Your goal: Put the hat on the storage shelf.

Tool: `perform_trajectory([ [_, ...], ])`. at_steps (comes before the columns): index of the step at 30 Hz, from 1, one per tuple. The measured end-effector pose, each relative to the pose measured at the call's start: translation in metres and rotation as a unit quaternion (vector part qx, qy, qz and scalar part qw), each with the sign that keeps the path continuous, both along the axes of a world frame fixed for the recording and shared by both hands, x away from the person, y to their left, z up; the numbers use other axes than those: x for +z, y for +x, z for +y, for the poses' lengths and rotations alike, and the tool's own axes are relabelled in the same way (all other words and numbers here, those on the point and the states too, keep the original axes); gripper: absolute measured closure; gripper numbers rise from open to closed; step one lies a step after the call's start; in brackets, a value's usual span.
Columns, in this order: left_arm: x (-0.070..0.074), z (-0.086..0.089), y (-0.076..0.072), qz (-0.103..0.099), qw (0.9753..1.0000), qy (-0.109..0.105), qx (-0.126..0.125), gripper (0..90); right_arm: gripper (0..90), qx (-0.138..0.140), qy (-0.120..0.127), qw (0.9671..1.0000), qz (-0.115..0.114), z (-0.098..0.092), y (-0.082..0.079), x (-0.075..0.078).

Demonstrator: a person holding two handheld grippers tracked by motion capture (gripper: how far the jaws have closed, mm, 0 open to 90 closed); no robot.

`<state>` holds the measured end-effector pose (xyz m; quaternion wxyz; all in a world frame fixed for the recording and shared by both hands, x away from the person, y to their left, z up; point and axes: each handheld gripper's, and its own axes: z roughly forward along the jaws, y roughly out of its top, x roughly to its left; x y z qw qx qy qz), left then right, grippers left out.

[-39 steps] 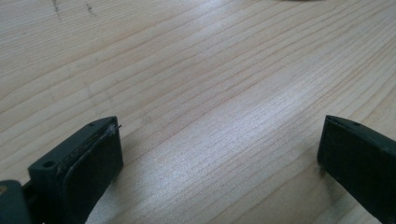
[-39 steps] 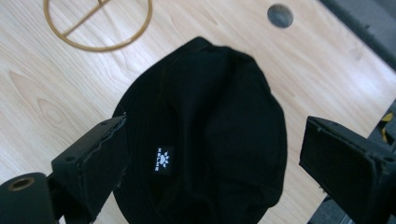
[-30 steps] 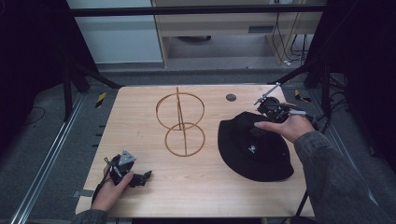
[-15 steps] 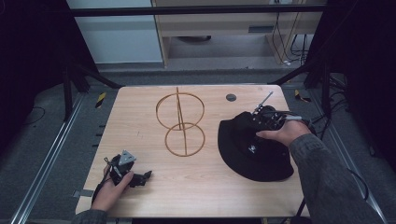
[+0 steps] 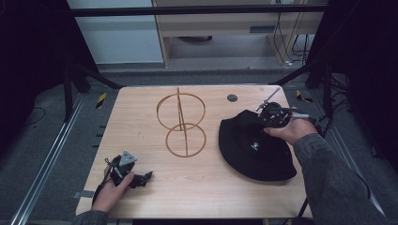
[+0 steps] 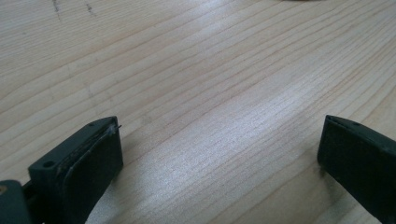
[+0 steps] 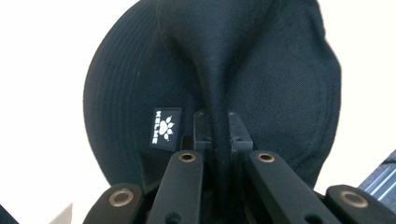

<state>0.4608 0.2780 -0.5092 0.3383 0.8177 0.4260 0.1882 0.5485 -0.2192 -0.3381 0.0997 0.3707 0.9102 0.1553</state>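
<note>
1. Black hat (image 5: 256, 145) flat on right side of worktop (image 5: 206, 187), crown pinched into a ridge, brim spread toward near edge.
2. Right gripper (image 5: 271, 118) clamped on that fold (image 7: 219, 140), jaws nearly closed with only cloth between.
3. Thin grip on soft fabric: likely to slip free if lifted fast, or to drag the brim.
4. Wire stand (image 5: 180, 123) just left of hat; could be tipped by a swinging brim.
5. Left gripper (image 5: 141, 179) resting at front left, jaws wide over bare wood, too far off to steady the stand.
</note>
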Motion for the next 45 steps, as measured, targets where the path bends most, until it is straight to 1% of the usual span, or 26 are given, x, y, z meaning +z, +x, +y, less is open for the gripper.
perform_trajectory([
  [2,0.0,0.0,0.0,0.0,1.0,-0.001,0.0,0.0,87.4,-0.004,0.011,0.9999,-0.008,-0.002,-0.002,0.009],
  [3,0.0,0.0,0.0,0.0,1.0,0.0,0.0,0.0,87.4,-0.004,0.011,0.9999,-0.008,-0.002,-0.002,0.009],
  [6,0.0,0.0,0.0,0.0,1.0,-0.001,0.0,0.0,87.7,-0.004,0.033,0.9989,-0.033,-0.008,-0.008,0.029],
  [8,0.0,0.0,0.0,0.0,1.0,0.0,0.0,0.0,87.8,-0.005,0.042,0.9979,-0.049,-0.011,-0.01,0.038],
  [9,0.0,0.0,0.0,0.0,1.0,0.0,0.0,0.0,87.8,-0.005,0.042,0.9979,-0.049,-0.011,-0.01,0.038],
  [10,0.0,0.0,0.0,0.0,1.0,-0.001,0.0,0.0,87.8,-0.006,0.049,0.9967,-0.064,-0.014,-0.013,0.047],
  [11,0.0,0.0,0.0,0.0,1.0,-0.001,0.0,0.0,87.8,-0.006,0.049,0.9967,-0.064,-0.014,-0.013,0.047],
  [12,0.0,0.0,0.0,0.0,1.0,0.0,0.0,0.0,87.9,-0.006,0.057,0.995,-0.081,-0.016,-0.014,0.055],
  [15,0.0,0.0,0.0,0.0,1.0,-0.001,0.0,0.0,87.9,-0.009,0.071,0.9928,-0.096,-0.018,-0.016,0.067],
  [17,0.0,0.0,0.0,0.0,1.0,0.001,-0.001,0.0,87.9,-0.009,0.073,0.9923,-0.1,-0.018,-0.017,0.071],
  [18,0.0,0.0,0.0,0.0,1.0,0.001,-0.001,0.0,88.0,-0.008,0.076,0.9911,-0.109,-0.019,-0.018,0.078],
  [20,0.0,0.0,0.0,0.0,1.0,0.0,-0.001,0.0,88.0,-0.006,0.077,0.9898,-0.12,-0.019,-0.02,0.084],
  [21,0.0,0.0,0.0,0.0,1.0,0.0,-0.001,0.0,88.0,-0.006,0.077,0.9898,-0.12,-0.019,-0.02,0.084],
  [22,0.0,0.0,0.0,0.0,1.0,0.001,-0.002,0.0,88.0,-0.007,0.081,0.9882,-0.13,-0.021,-0.021,0.089],
  [26,0.0,0.0,0.0,0.0,1.0,0.0,-0.001,0.0,88.1,-0.012,0.098,0.9841,-0.147,-0.025,-0.025,0.097],
  [27,0.0,0.0,0.0,0.0,1.0,0.0,-0.001,0.0,88.1,-0.012,0.098,0.9841,-0.147,-0.025,-0.025,0.097],
  [28,0.0,0.0,0.0,0.0,1.0,0.0,-0.001,0.0,88.1,-0.014,0.105,0.982,-0.156,-0.028,-0.028,0.1],
  [30,0.0,0.0,0.0,0.0,1.0,0.0,-0.001,0.0,88.1,-0.016,0.111,0.9798,-0.165,-0.031,-0.031,0.105],
  [31,0.0,0.0,0.0,0.0,1.0,0.0,-0.001,0.0,88.1,-0.016,0.111,0.9798,-0.165,-0.031,-0.031,0.105],
  [32,0.0,0.0,0.0,0.0,1.0,0.0,-0.001,0.0,88.2,-0.016,0.118,0.9773,-0.175,-0.034,-0.034,0.109],
  [33,0.0,0.0,0.0,0.0,1.0,0.0,-0.001,0.0,88.2,-0.016,0.118,0.9773,-0.175,-0.034,-0.034,0.109],
  [34,0.0,0.0,0.0,0.0,1.0,0.0,-0.001,0.0,88.3,-0.018,0.125,0.9748,-0.183,-0.037,-0.038,0.114],
  [35,0.0,0.0,0.0,0.0,1.0,0.0,-0.001,0.0,88.3,-0.018,0.129,0.9735,-0.188,-0.038,-0.039,0.116],
  [39,0.0,0.0,0.0,0.0,1.0,0.0,-0.001,0.0,88.3,-0.021,0.134,0.9712,-0.196,-0.042,-0.044,0.121],
  [42,0.0,0.0,0.0,0.0,1.0,0.0,-0.001,0.0,88.4,-0.024,0.141,0.9678,-0.207,-0.045,-0.048,0.128],
  [45,0.0,0.0,0.0,0.0,1.0,0.0,-0.001,0.0,88.4,-0.023,0.144,0.9659,-0.214,-0.046,-0.05,0.133],
])
